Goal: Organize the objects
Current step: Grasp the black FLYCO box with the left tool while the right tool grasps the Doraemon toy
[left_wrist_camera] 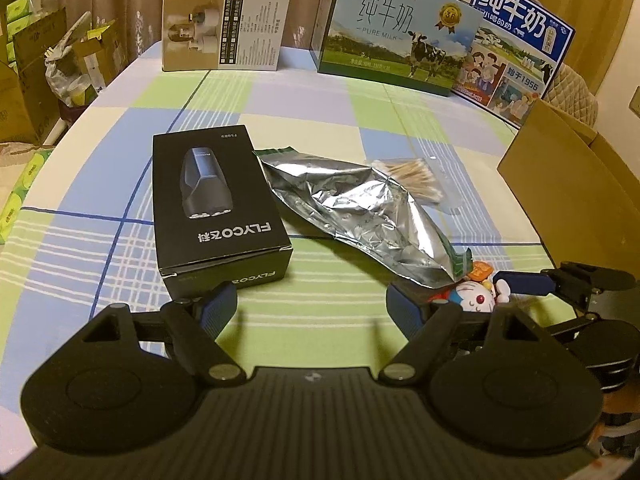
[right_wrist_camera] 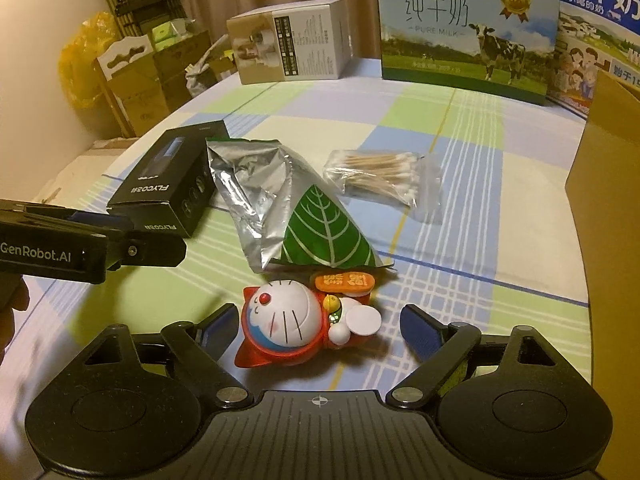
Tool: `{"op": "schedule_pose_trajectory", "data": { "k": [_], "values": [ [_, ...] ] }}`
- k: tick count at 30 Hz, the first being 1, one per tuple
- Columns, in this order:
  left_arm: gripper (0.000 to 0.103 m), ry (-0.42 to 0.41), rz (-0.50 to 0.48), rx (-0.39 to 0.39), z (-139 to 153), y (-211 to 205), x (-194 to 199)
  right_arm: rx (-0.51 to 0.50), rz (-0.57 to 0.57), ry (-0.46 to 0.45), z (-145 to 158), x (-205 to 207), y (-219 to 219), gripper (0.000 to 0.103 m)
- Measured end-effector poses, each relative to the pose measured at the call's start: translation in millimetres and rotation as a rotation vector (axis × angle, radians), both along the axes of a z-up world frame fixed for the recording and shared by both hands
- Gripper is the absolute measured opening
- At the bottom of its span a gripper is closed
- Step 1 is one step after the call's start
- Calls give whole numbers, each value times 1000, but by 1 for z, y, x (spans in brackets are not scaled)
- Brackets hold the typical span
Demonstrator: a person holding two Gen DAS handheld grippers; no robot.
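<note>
A black FLYCO shaver box (left_wrist_camera: 218, 204) (right_wrist_camera: 170, 186) lies on the checked tablecloth just ahead of my open left gripper (left_wrist_camera: 312, 306), near its left finger. A crumpled silver foil bag (left_wrist_camera: 356, 208) (right_wrist_camera: 260, 200) with a green leaf print lies beside the box. Behind it sits a clear packet of cotton swabs (left_wrist_camera: 412, 178) (right_wrist_camera: 380, 176). A red and white cat figurine (right_wrist_camera: 304, 326) (left_wrist_camera: 476, 298) lies on its side between the fingers of my open right gripper (right_wrist_camera: 318, 330), untouched by either pad.
A brown cardboard box (left_wrist_camera: 572, 196) (right_wrist_camera: 608, 200) stands at the table's right edge. Two milk cartons (left_wrist_camera: 396, 28) (right_wrist_camera: 468, 28) and a white appliance box (left_wrist_camera: 224, 28) (right_wrist_camera: 292, 46) line the far edge. Cartons and bags are stacked on the floor at left.
</note>
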State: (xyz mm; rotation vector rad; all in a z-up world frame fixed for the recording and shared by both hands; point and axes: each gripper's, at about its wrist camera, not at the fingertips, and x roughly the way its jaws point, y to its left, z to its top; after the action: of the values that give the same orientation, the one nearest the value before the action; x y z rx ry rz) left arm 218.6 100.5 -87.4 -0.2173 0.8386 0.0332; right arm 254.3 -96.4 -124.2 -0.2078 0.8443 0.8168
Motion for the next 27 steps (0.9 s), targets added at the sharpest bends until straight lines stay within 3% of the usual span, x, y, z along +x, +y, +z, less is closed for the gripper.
{"op": "schedule_pose_trajectory", "data": {
  "k": [4, 10, 17, 27],
  "values": [
    [78, 0, 4, -6, 0, 1, 0, -3, 22, 8, -1, -1, 4, 67],
    [78, -6, 23, 18, 1, 3, 1, -12, -5, 11, 0, -4, 3, 66],
    [81, -46, 90, 115, 10, 11, -2, -33, -53, 38, 4, -9, -3, 66],
    [80, -22, 167, 138, 3, 33, 22, -33, -74, 30, 6, -12, -7, 66]
  ]
}}
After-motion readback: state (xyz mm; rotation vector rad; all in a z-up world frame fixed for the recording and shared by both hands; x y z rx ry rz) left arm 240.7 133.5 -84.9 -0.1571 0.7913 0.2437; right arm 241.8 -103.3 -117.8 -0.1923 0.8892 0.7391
